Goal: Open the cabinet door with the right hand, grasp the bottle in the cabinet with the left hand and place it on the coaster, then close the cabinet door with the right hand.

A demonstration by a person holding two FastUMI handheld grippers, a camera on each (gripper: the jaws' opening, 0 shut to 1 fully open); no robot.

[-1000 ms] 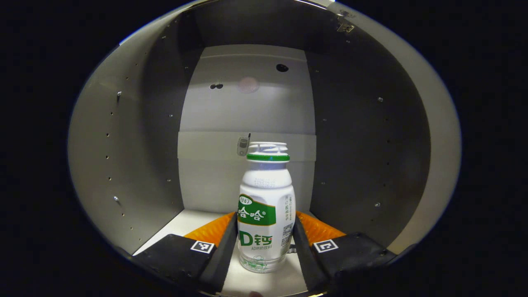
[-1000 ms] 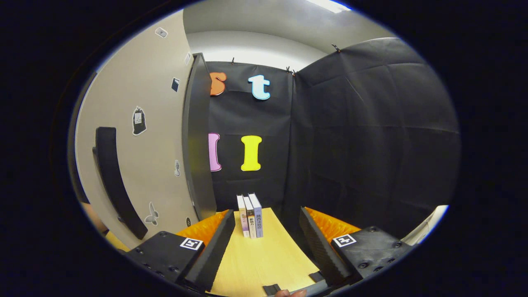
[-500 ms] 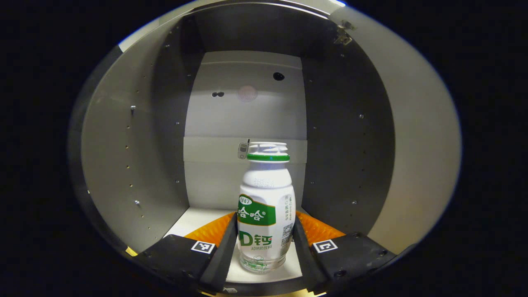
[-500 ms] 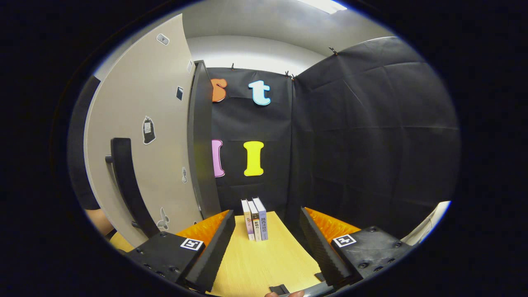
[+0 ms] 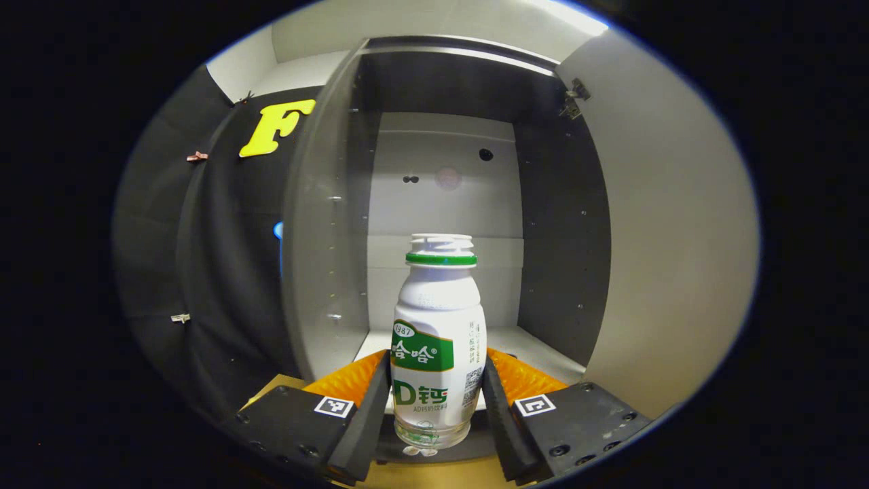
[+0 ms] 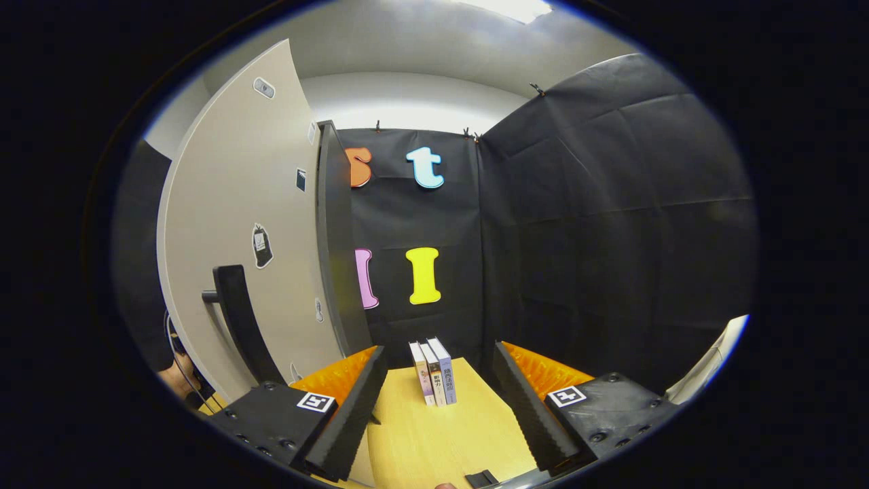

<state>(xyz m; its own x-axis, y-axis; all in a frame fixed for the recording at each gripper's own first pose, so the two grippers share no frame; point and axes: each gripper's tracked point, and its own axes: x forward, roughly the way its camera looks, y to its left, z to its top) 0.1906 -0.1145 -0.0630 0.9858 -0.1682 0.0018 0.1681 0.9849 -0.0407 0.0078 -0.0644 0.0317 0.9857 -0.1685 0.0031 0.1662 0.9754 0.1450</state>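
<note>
In the left gripper view a white bottle (image 5: 438, 346) with a green label and green cap ring stands upright between my fingers. My left gripper (image 5: 434, 401) is shut on it, one finger pressing each side, and the bottle's base hangs just outside the cabinet's front edge. Behind it the grey cabinet (image 5: 441, 204) stands open, with its door (image 5: 672, 258) swung out to the right. In the right gripper view my right gripper (image 6: 438, 401) is open over the yellow table (image 6: 434, 441), with nothing between its fingers. The open door (image 6: 237, 224) and its black bar handle (image 6: 241, 326) are to its left.
Three books (image 6: 434, 372) stand upright at the far end of the yellow table, ahead of the right gripper. Black cloth walls close the booth behind and to the right. A person's hand (image 6: 178, 382) shows low at the left, past the door.
My left gripper has drawn back with the bottle, from deep inside the cabinet to just outside its front edge. The right gripper has backed away a little from the door.
</note>
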